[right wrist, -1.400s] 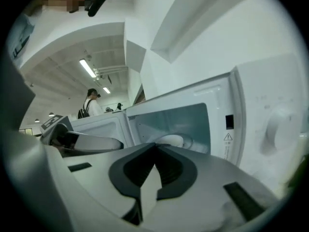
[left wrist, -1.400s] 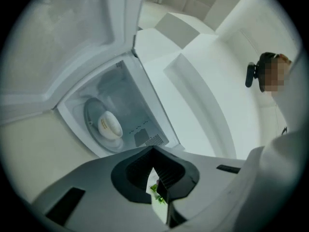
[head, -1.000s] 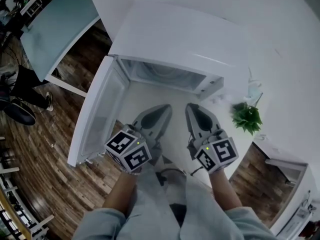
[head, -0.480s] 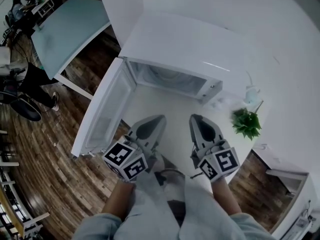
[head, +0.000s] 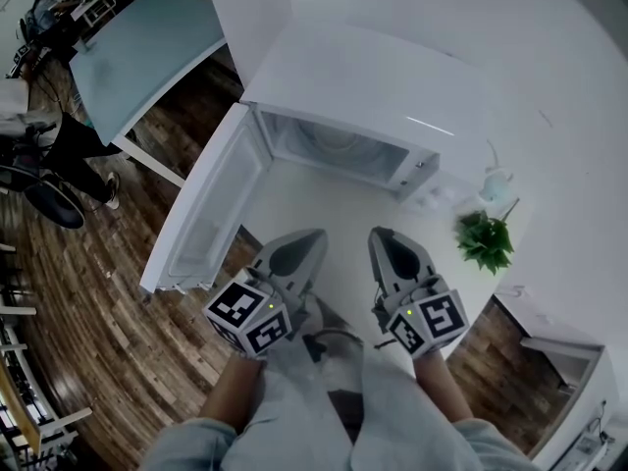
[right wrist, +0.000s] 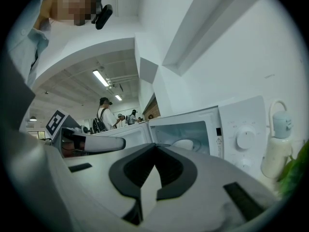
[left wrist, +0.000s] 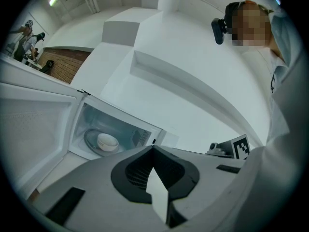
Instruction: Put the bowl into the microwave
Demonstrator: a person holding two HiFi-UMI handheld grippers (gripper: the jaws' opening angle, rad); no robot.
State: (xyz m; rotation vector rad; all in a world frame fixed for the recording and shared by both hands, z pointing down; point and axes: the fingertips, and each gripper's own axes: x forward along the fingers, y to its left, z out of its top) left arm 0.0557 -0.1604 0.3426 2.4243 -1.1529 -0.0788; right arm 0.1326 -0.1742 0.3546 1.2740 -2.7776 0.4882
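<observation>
Trouble is judged most likely at the door [head: 206, 214], which stands wide open to the left. If it were pushed hard with closed tips, the microwave [head: 373, 77] could be shoved along the table [head: 324, 204]. The bowl [left wrist: 107, 141] is seen already inside, resting on the turntable, so little risk is left for it. The left tongs [head: 310, 235] and the right tongs [head: 383, 234] are both closed on nothing, held in front of the opening. A careless sweep to the right could knock over the bottle [right wrist: 276, 144] or the plant [head: 484, 240]. No brand can be read. A small warning-triangle label [right wrist: 218, 140] is seen, its print too small to read.
</observation>
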